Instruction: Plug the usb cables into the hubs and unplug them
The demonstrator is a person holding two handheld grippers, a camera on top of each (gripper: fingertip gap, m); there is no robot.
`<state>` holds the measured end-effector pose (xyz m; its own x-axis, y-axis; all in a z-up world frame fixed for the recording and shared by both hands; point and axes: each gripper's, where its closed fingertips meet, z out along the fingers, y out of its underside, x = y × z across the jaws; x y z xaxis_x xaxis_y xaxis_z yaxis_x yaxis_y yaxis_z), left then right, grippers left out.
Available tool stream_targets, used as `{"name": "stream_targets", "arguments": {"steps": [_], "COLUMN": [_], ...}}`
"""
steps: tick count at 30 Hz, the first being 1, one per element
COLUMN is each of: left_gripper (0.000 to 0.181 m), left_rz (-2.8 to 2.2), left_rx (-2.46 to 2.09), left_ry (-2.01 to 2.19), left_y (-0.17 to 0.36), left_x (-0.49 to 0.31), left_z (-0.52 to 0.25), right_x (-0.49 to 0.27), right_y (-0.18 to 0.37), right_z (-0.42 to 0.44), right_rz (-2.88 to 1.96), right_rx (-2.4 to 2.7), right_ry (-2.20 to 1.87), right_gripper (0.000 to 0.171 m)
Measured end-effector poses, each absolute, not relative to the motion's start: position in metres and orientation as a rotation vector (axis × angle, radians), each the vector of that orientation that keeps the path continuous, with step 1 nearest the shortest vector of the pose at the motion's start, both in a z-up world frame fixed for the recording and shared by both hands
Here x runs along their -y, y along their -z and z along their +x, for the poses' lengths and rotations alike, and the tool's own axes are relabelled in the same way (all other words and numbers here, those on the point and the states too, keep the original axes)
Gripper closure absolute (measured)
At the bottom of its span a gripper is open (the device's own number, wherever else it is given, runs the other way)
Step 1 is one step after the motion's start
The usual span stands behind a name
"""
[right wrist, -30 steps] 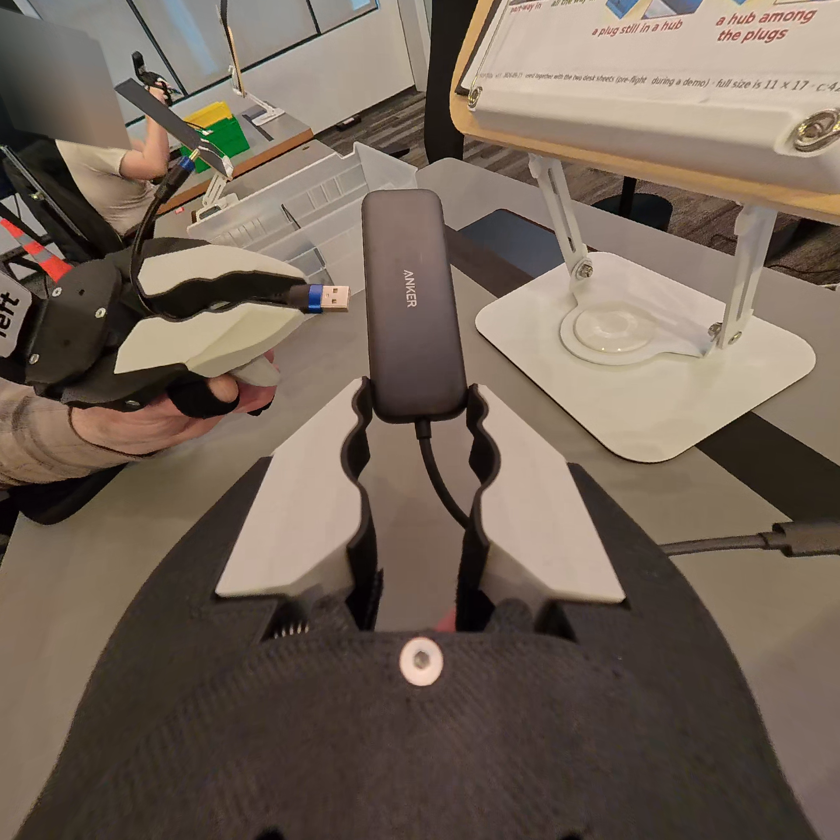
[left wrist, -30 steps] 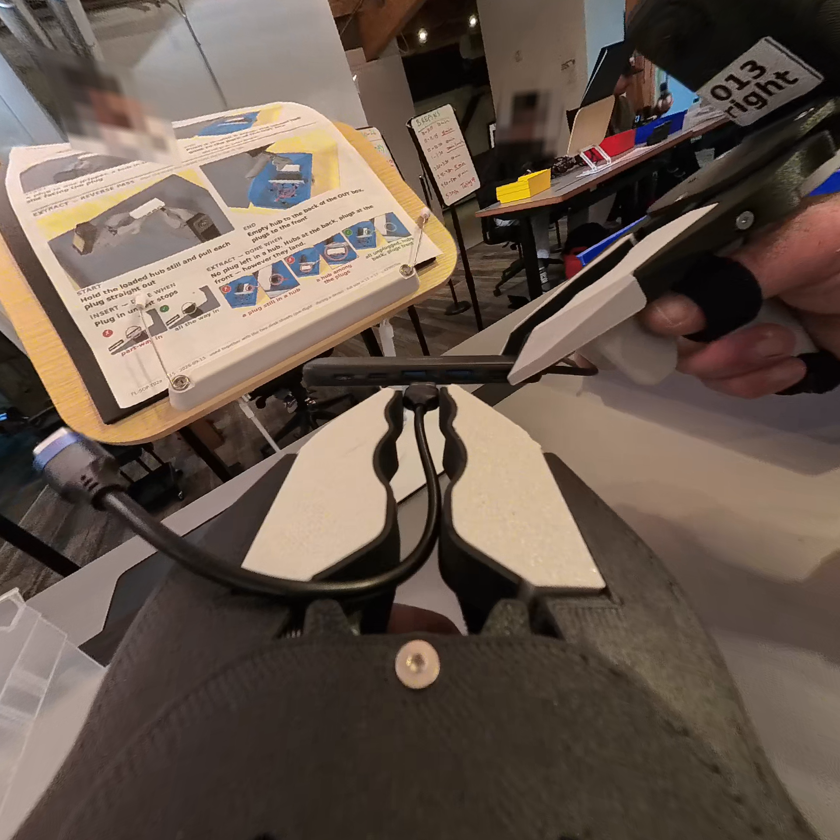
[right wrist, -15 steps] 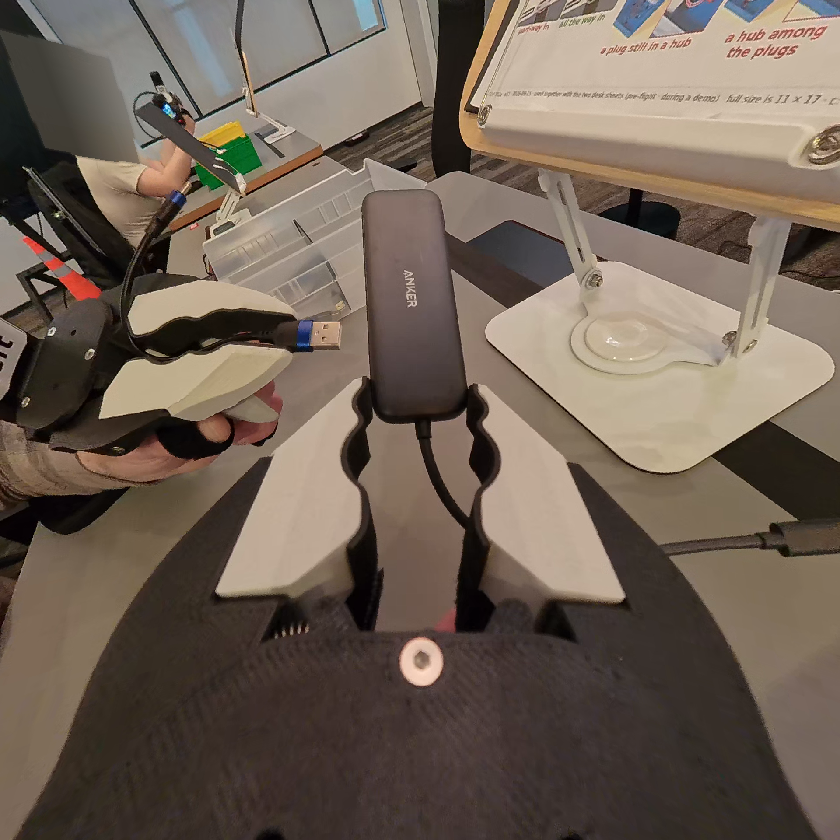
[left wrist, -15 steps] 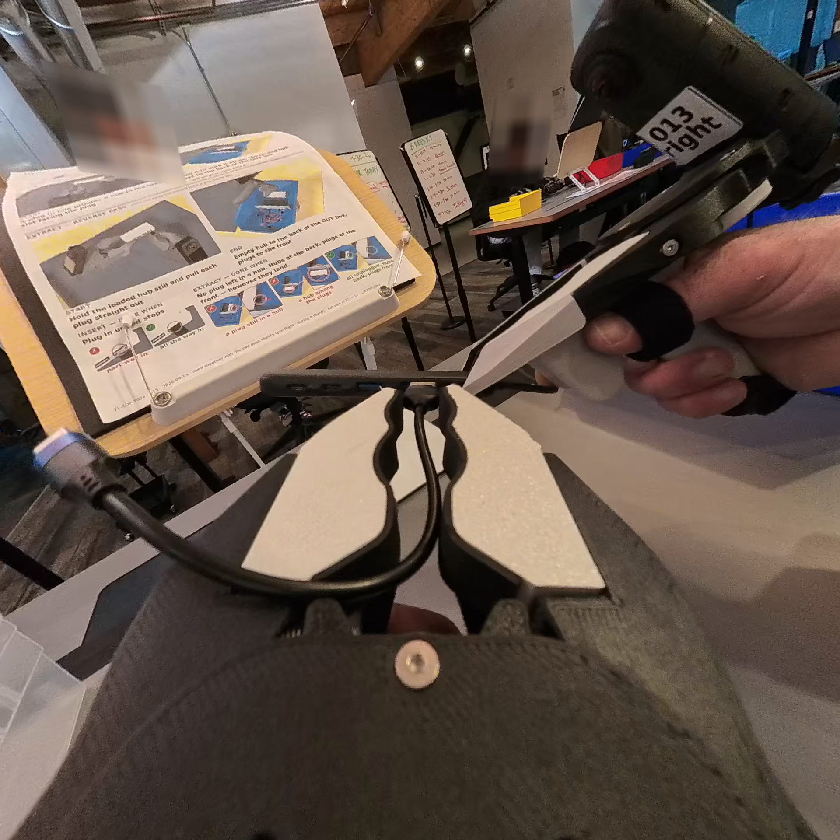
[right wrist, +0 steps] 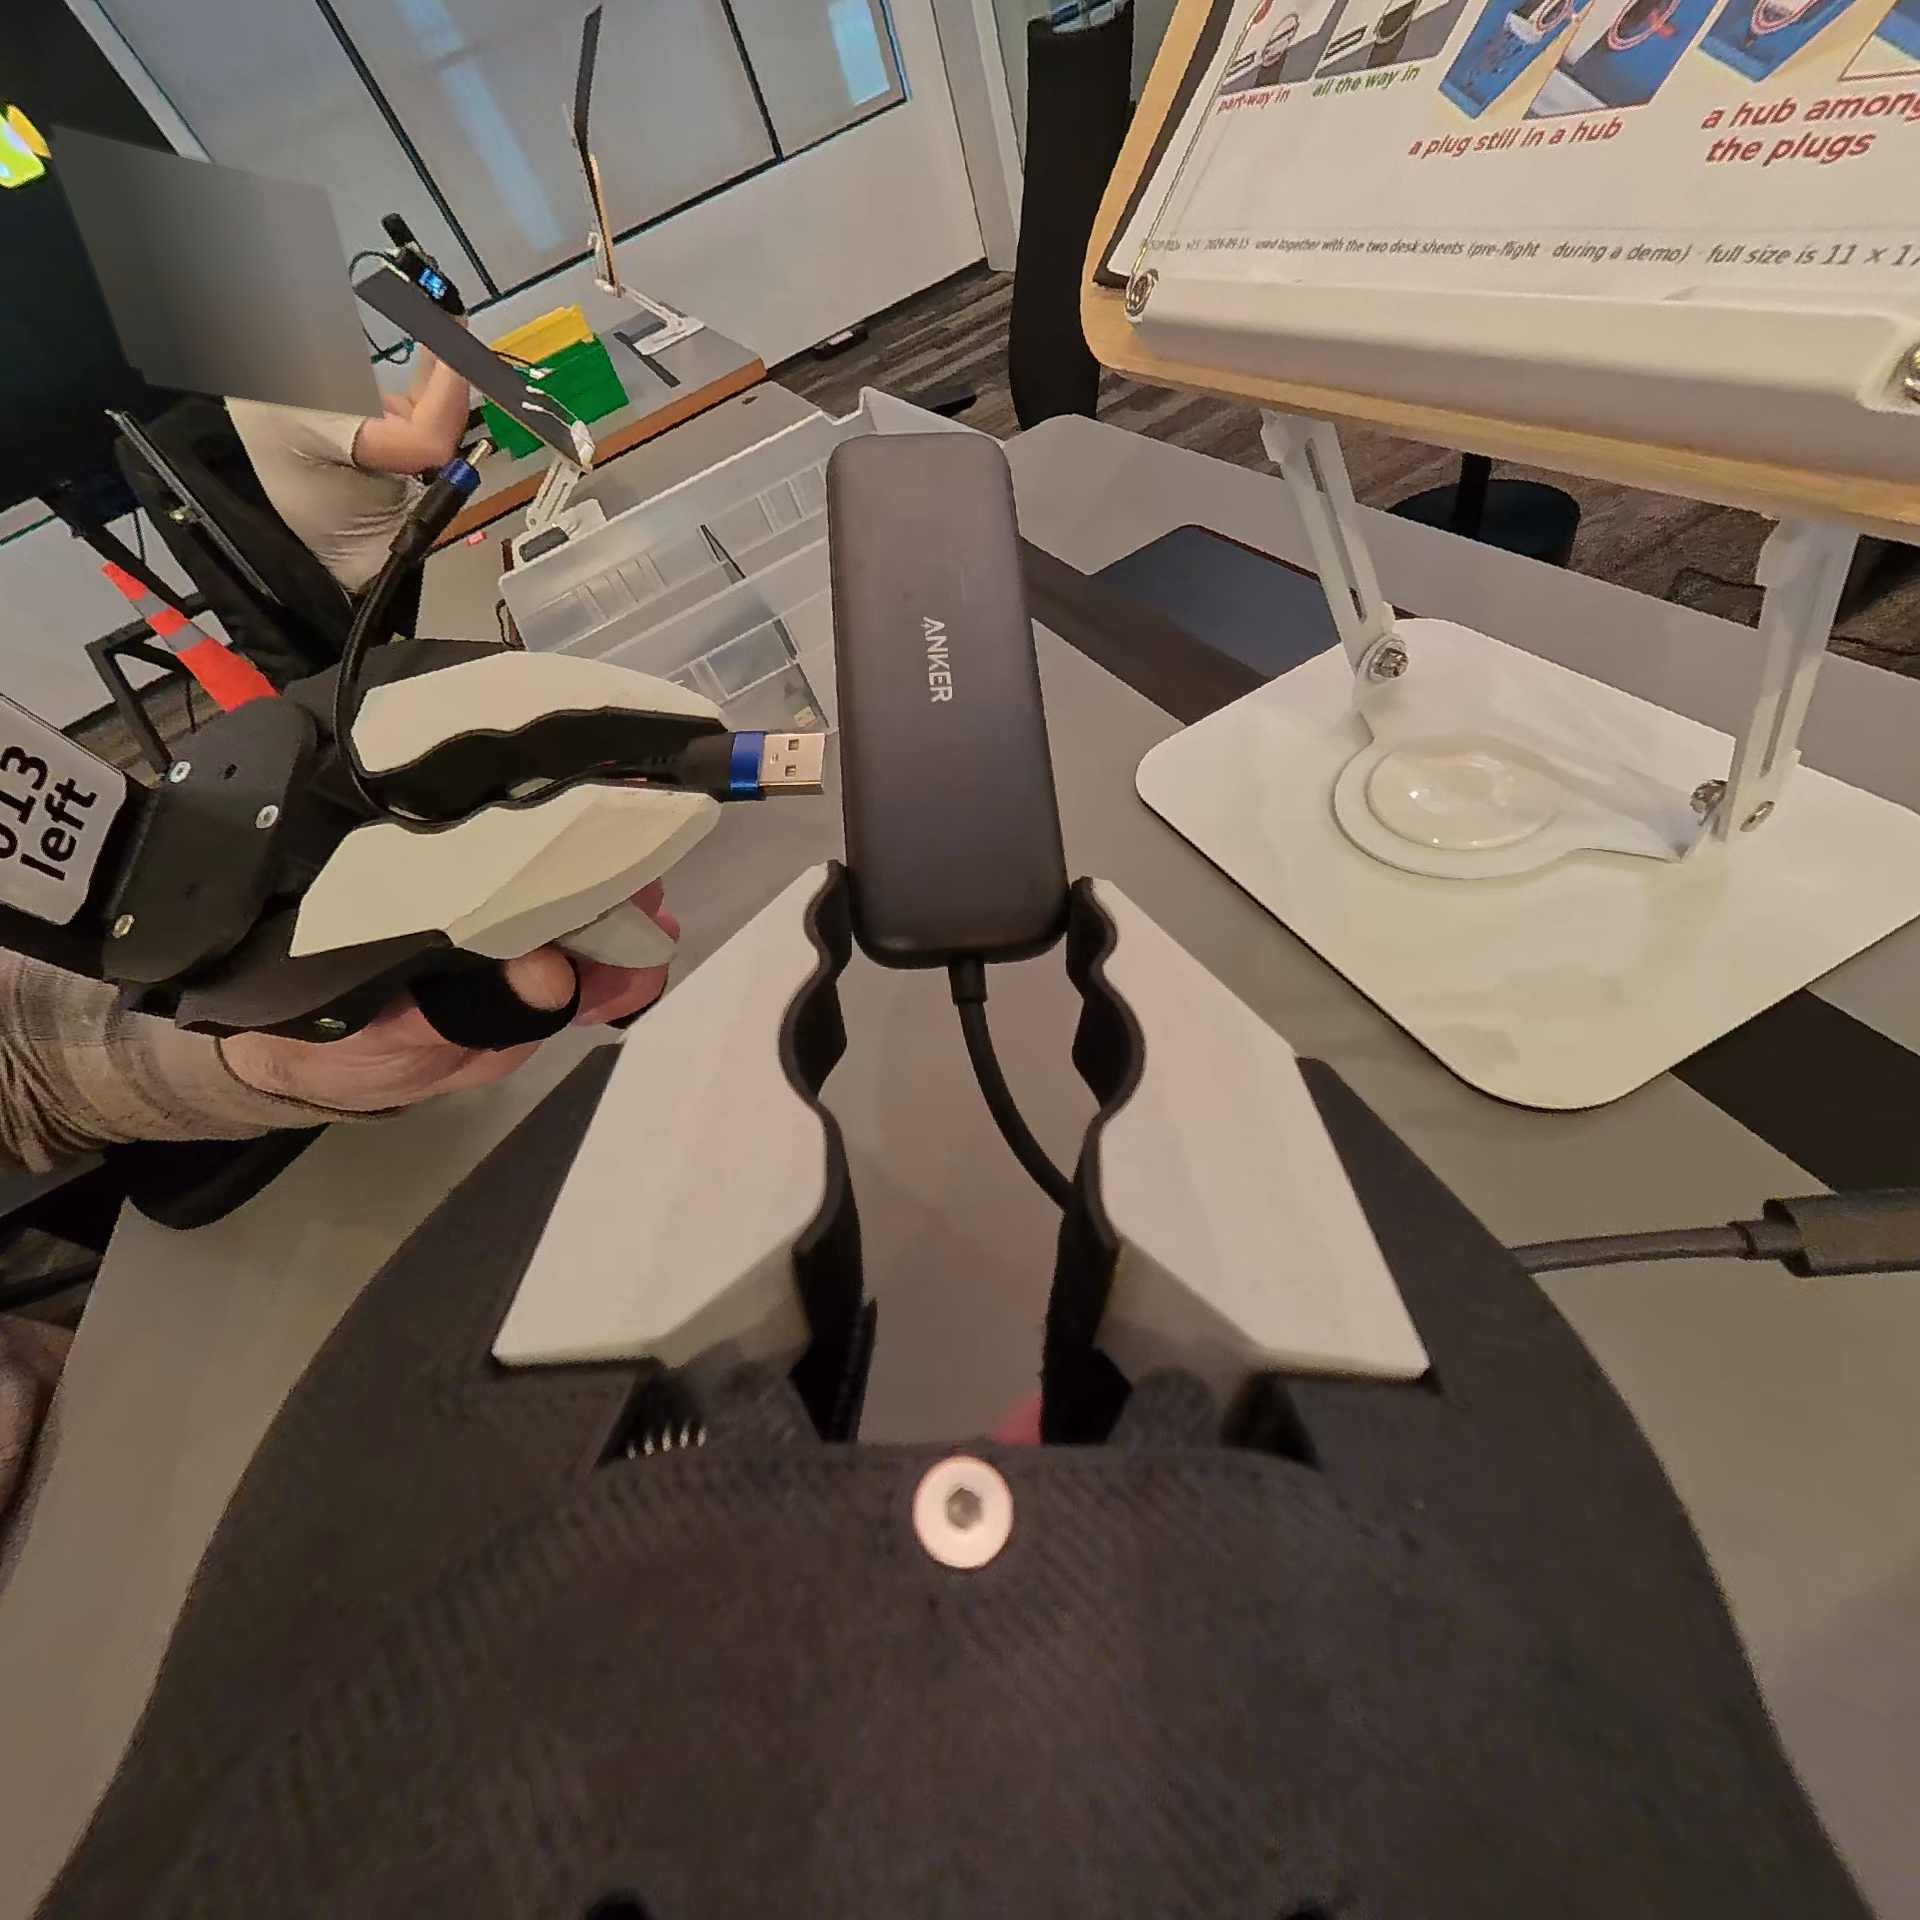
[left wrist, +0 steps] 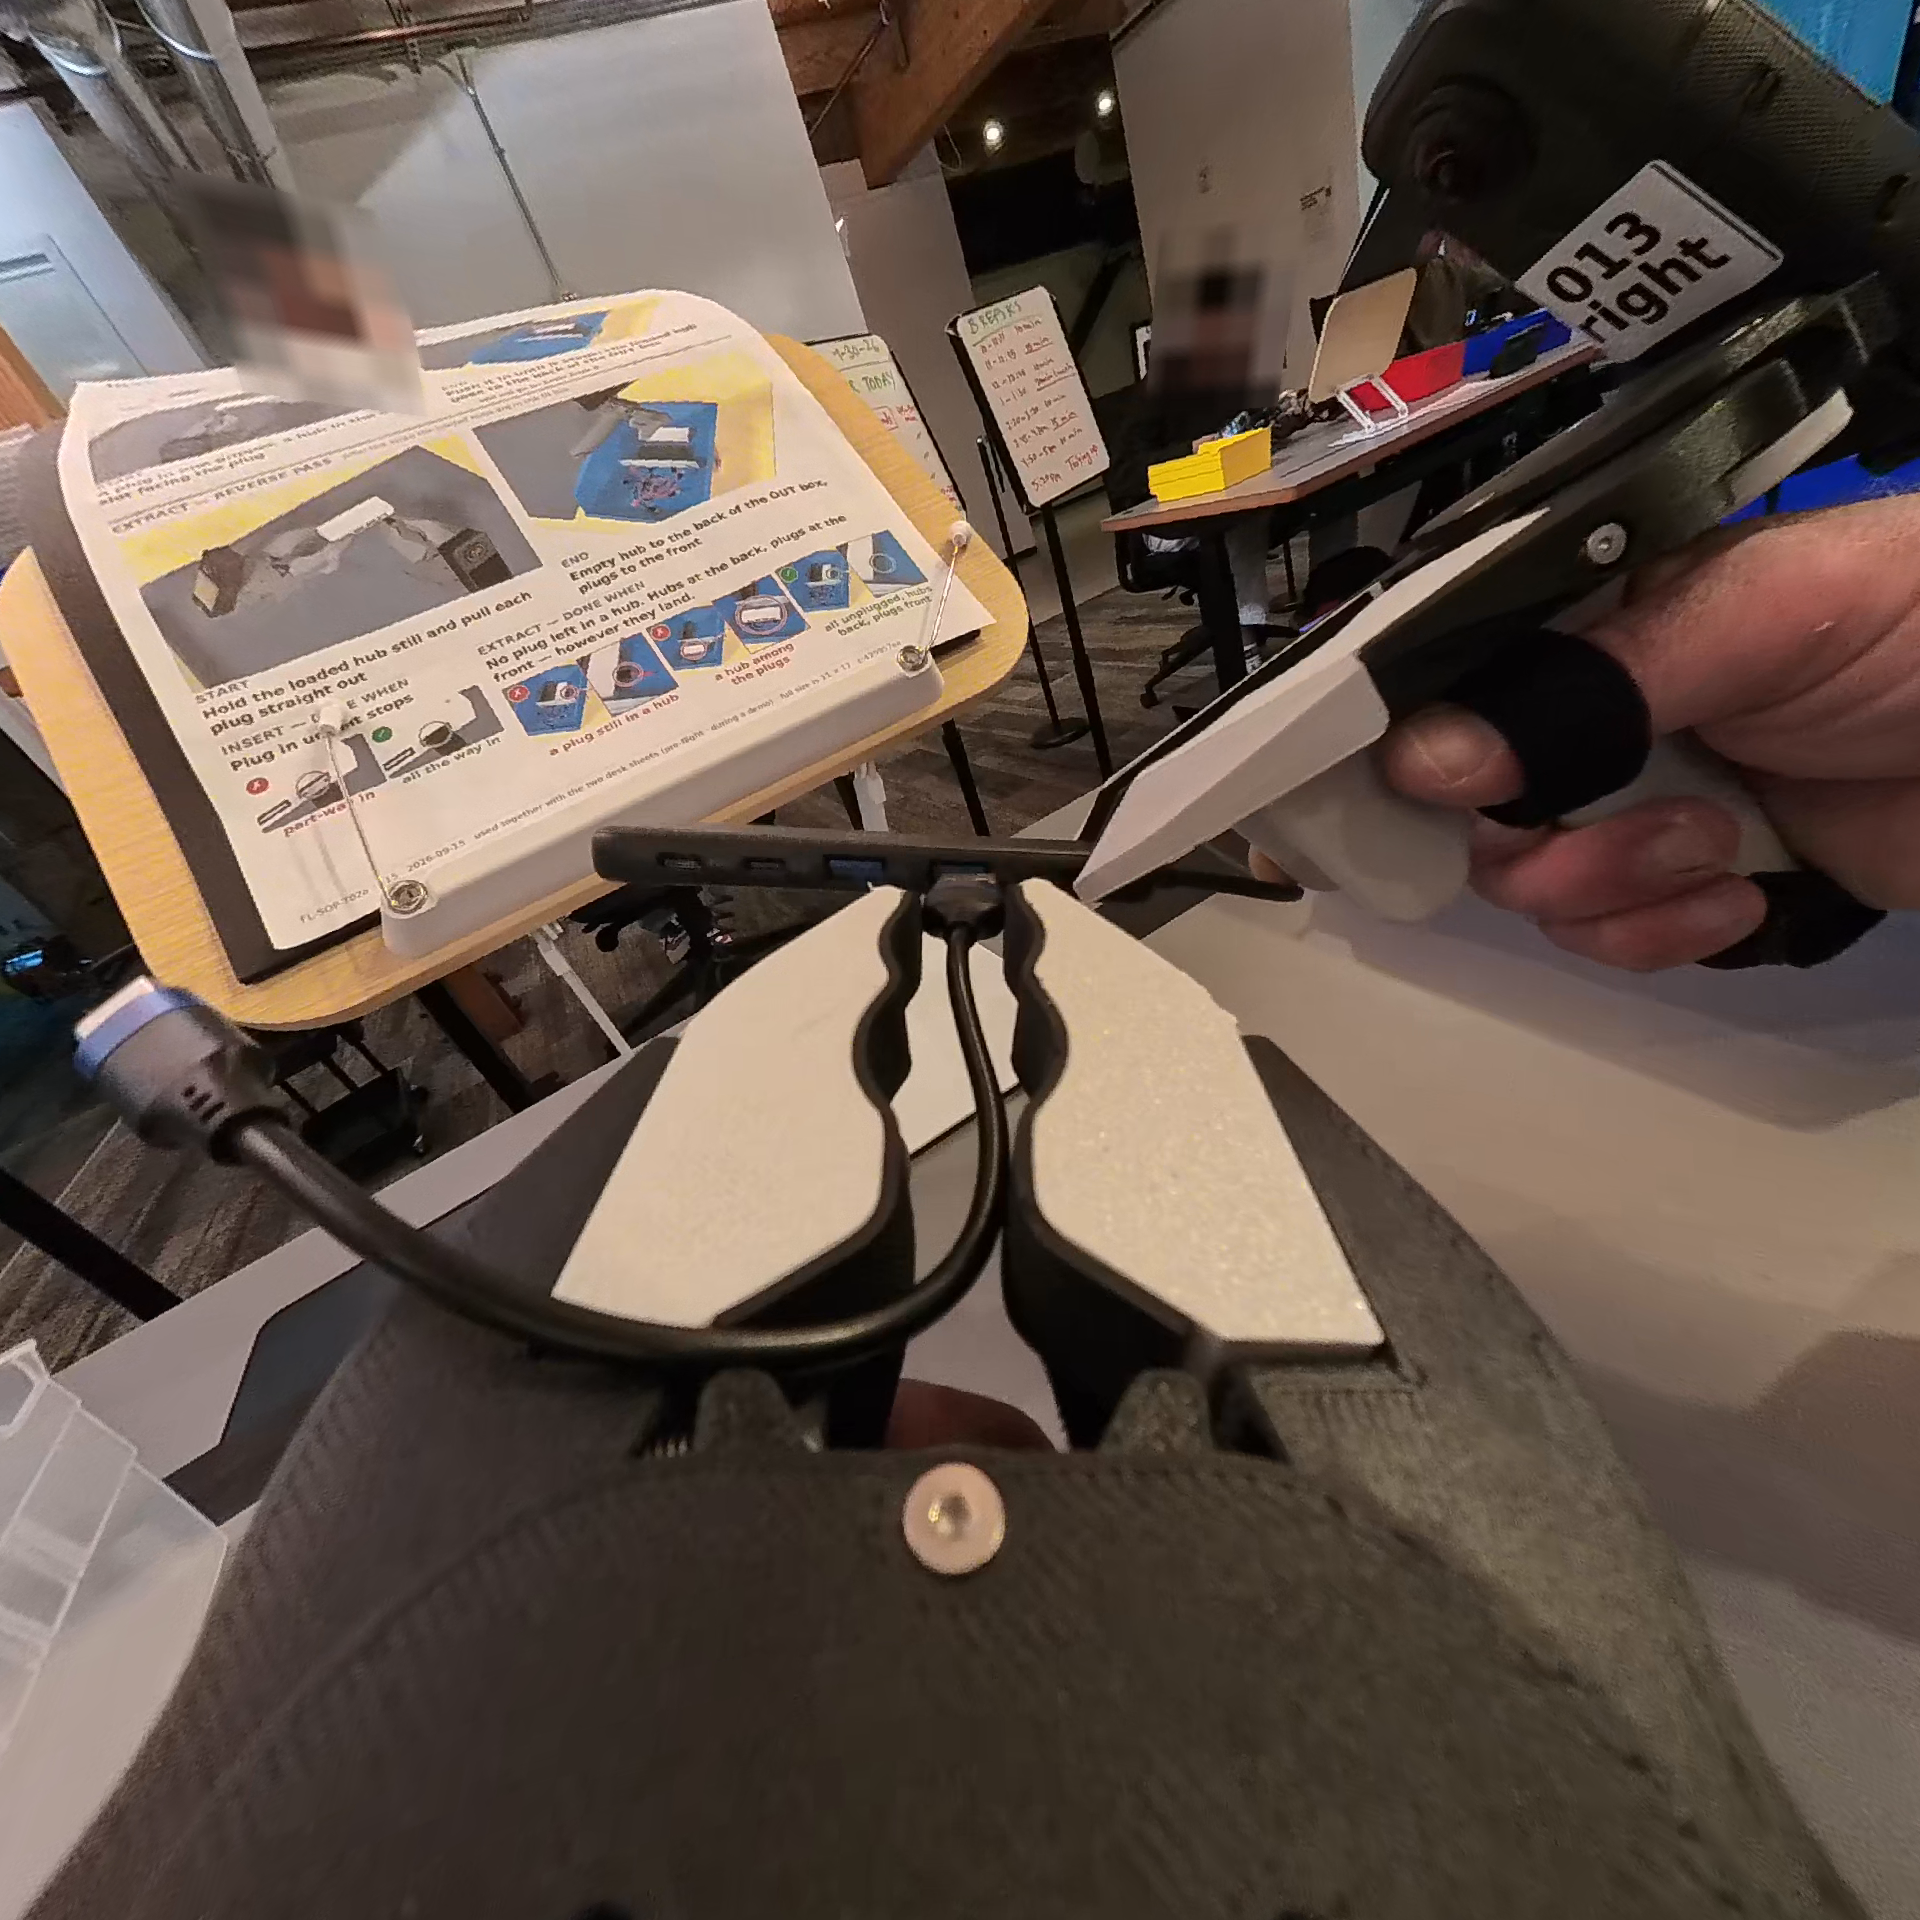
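Observation:
My right gripper (right wrist: 956,906) is shut on the near end of a dark grey USB hub (right wrist: 935,665) and holds it level above the table. The hub's short cable (right wrist: 1003,1081) runs back between the fingers. My left gripper (left wrist: 961,902) is shut on a USB-A plug with a blue band (right wrist: 777,764). The plug's metal tip sits just off the hub's left side, almost touching. In the left wrist view the hub (left wrist: 790,858) shows edge-on with its ports, and the plug (left wrist: 961,888) is lined up with a blue port. The right gripper (left wrist: 1091,883) holds the hub there.
A wooden document stand with an instruction sheet (left wrist: 520,623) stands behind the hub on a white base (right wrist: 1507,935). A clear plastic bin (right wrist: 665,582) sits far left. The hub's cable connector (right wrist: 1839,1236) lies on the grey table (right wrist: 1714,1455). The held cable's other connector (left wrist: 145,1049) hangs left.
My left gripper has brought the plug rightward, closing the gap to the hub's side. Both grippers have risen a little. Both grips are unchanged.

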<state>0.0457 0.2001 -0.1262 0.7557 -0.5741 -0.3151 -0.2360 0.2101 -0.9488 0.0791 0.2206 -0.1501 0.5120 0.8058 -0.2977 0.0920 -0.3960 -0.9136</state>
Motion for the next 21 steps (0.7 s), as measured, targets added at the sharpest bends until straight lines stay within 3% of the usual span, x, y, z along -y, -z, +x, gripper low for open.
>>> {"name": "stream_targets", "arguments": {"steps": [12, 21], "left_gripper": [0.166, 0.166], "left_rz": [-1.352, -1.349], "left_rx": [-0.724, -0.699], "left_ry": [0.264, 0.253], "left_y": [0.121, 0.116], "left_x": [-0.198, -0.205], "left_z": [0.044, 0.033], "right_x": [-0.220, -0.238], "right_y": [0.144, 0.143], "right_z": [0.080, 0.085], "right_rz": [-1.773, -1.735], "right_rx": [0.760, 0.796], "right_ry": [-0.954, -0.447], "right_gripper": [0.132, 0.132]}}
